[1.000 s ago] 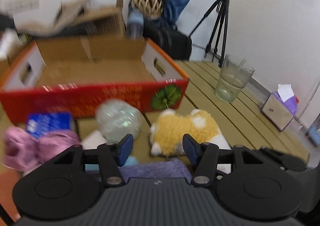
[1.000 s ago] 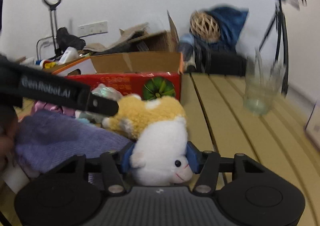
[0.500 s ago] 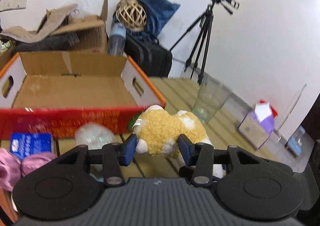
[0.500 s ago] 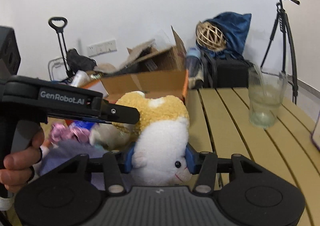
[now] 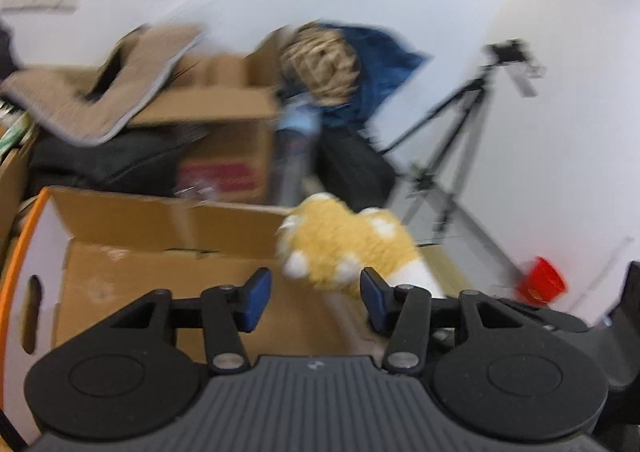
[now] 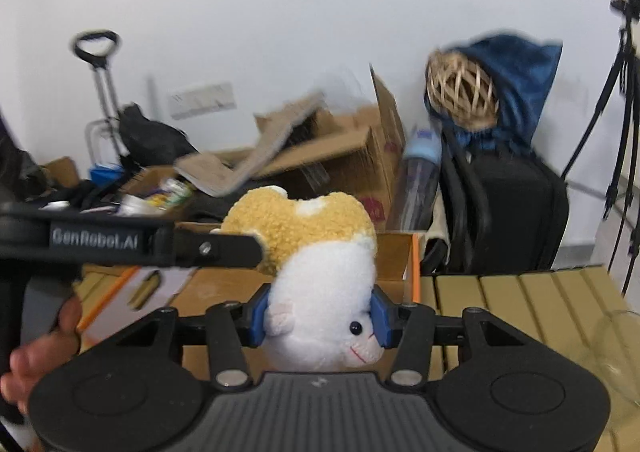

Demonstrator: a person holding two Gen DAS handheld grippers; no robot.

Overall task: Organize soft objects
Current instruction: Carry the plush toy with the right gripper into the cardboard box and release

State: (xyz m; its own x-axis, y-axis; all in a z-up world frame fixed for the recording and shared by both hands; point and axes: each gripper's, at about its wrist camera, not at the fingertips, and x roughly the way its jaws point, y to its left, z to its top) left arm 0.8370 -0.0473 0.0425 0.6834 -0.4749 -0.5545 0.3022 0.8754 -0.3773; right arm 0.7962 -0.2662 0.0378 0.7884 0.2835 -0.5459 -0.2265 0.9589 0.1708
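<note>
In the left wrist view the left claw [image 5: 316,294] has its blue pads spread with nothing pressed between them, and its jaws are opening; beyond and below it lies the open cardboard box [image 5: 132,272], orange-edged at its left wall with a hand slot there, its brown floor bare under the left pad. Just past the right pad hangs the yellow-and-white plush toy [image 5: 344,248], its white paws nearest the claw, above the box's right end. Further right, past the claw, stand a blurred tripod [image 5: 452,155] and a red object [image 5: 540,284] that only this view shows. The right wrist view alone shows the grip: the right claw [image 6: 318,318] is clamped on the toy's [image 6: 324,284] white head, both pads pressing its sides, the yellow body rising beyond. To the left of this claw the left claw's arm [image 6: 132,242] reaches to the toy's yellow back, with a person's hand [image 6: 36,356] below it. Beyond the claw sits the box's [image 6: 392,252] far wall and right orange edge; to the right the slatted desk [image 6: 520,292] lies open, a glass [image 6: 616,352] at the frame's edge.
</note>
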